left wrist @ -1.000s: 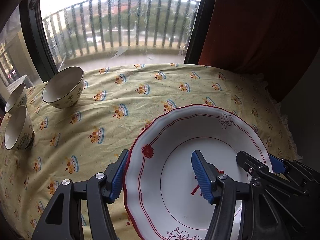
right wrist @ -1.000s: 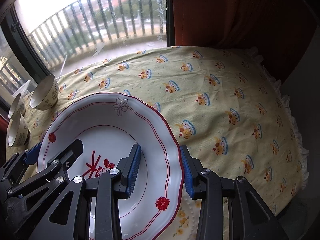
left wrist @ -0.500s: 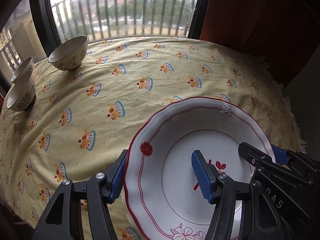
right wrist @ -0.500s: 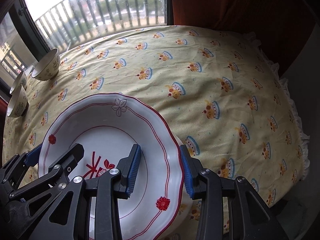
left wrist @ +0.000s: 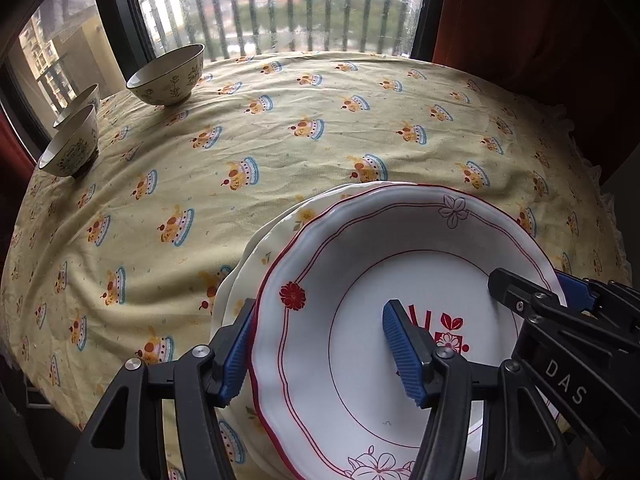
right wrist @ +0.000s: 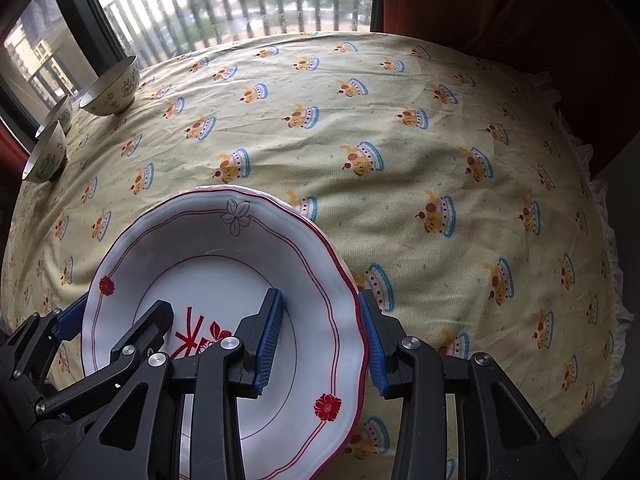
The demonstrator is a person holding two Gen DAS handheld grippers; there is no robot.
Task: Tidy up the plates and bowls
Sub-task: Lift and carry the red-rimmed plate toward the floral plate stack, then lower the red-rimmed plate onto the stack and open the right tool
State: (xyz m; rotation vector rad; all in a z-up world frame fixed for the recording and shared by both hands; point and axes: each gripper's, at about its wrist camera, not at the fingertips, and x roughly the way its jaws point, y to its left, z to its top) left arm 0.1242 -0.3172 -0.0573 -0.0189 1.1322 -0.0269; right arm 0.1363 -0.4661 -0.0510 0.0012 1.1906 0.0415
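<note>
The left gripper (left wrist: 320, 354) clamps the near-left rim of the red-trimmed plate (left wrist: 400, 264), one pad under the edge, one inside the well. The right gripper (right wrist: 320, 338) pinches the opposite rim the same way. Between them the plate sits just over a cream plate (left wrist: 276, 236) lying on the yellow tablecloth (left wrist: 280, 140); contact cannot be judged. Three bowls (left wrist: 170, 76) stand well apart at the far left edge, near the window (left wrist: 280, 4). Nothing lies between.
</note>
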